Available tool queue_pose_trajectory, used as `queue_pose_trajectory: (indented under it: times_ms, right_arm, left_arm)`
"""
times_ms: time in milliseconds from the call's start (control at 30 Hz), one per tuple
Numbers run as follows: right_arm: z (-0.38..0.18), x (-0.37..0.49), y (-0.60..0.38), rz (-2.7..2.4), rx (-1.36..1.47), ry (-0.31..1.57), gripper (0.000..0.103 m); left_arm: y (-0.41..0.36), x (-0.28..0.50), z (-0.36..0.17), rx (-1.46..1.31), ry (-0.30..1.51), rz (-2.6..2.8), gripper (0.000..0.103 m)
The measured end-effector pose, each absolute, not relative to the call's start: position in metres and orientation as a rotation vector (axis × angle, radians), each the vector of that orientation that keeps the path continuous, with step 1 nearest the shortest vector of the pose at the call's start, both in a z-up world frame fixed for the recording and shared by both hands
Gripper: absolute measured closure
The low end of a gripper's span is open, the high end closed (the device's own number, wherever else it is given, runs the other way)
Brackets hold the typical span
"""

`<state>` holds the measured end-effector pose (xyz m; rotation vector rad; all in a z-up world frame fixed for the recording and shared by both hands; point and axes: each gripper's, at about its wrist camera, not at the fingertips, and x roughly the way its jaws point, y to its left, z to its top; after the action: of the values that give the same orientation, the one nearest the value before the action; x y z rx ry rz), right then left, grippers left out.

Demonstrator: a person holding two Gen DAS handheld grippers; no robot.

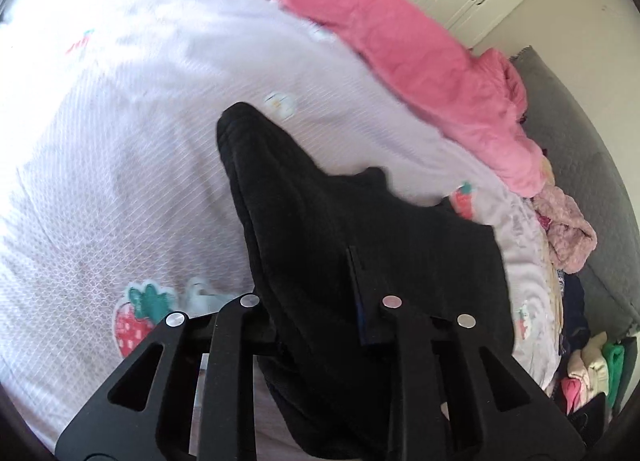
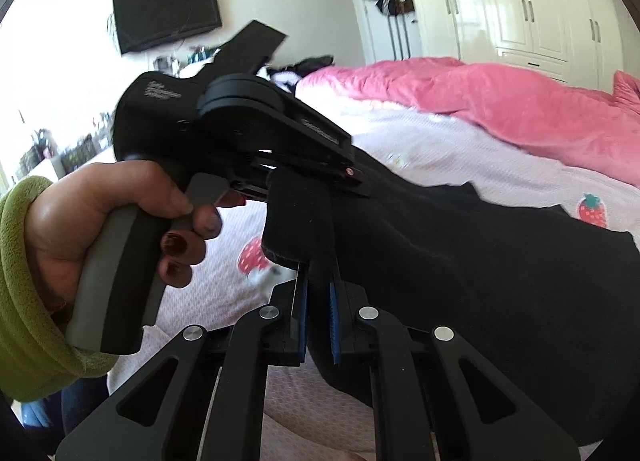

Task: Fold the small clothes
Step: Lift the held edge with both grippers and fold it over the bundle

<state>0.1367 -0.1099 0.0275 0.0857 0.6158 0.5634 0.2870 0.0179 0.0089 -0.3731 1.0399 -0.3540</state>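
Hand-held grippers (image 2: 318,293) over strawberry-print bedspread (image 1: 120,181), wardrobe (image 2: 520,1) apparently behind.

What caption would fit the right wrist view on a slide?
Both grippers, right and left, pinch a black garment above a strawberry-print bedsheet.
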Motion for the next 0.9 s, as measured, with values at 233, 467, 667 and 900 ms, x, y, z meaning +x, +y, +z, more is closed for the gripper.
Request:
queue_pose_trajectory:
  times_ms: [233,467,667,900]
  right_arm:
    - [0.045,0.125,-0.172,0.489,0.207,0.539,0.095]
    - [0.047,0.114,-0.229,0.404,0.275,0.518,0.096]
    - [0.042,0.100,-0.268,0.332,0.303,0.517,0.096]
    - [0.032,0.092,-0.298,0.277,0.321,0.542,0.096]
  left_arm:
    - [-0.042,0.276,0.053,-0.292,0.971,-0.422,0.090]
    - [-0.114,0.272,0.069,-0.219,0.959,-0.505,0.090]
    - [-0.163,0.269,0.067,-0.185,0.983,-0.576,0.090]
    - [-0.207,0.272,0.055,-0.150,1.025,-0.607,0.091]
